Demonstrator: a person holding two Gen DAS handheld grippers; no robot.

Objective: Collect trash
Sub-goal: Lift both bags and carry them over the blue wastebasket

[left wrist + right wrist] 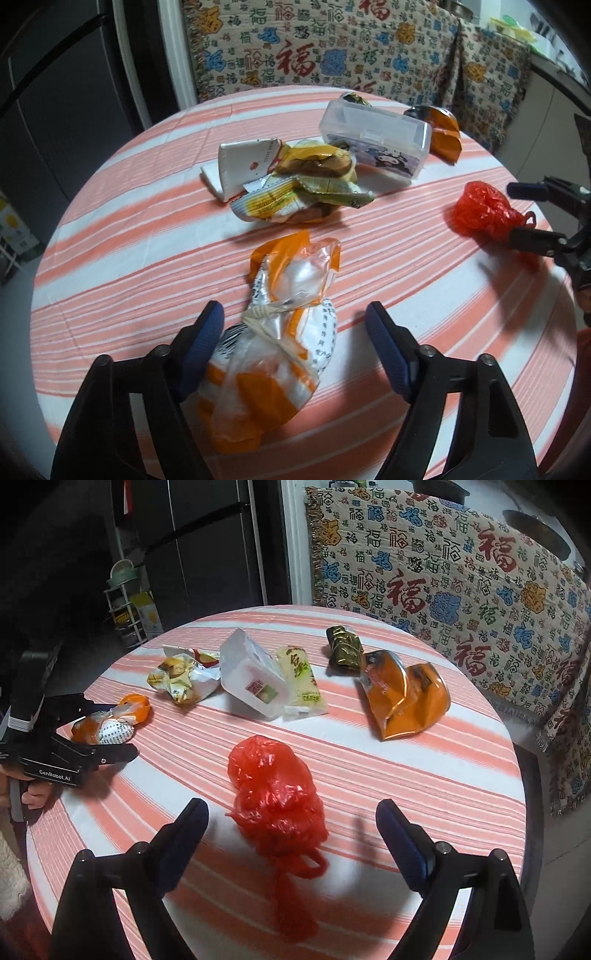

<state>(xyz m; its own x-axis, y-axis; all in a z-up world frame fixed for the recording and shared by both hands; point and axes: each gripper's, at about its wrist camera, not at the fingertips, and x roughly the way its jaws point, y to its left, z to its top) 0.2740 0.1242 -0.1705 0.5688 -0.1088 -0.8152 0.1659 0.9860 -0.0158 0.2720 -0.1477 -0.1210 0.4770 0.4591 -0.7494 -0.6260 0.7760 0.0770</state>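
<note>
Left hand-held gripper [293, 321] spread around tied orange bag [275, 339], right hand-held gripper [291, 814] spread around red bag [277, 786]

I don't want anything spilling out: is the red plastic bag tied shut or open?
Tied shut. The red plastic bag is bunched into a knot with a loop at its near end; no opening or contents show.
</note>
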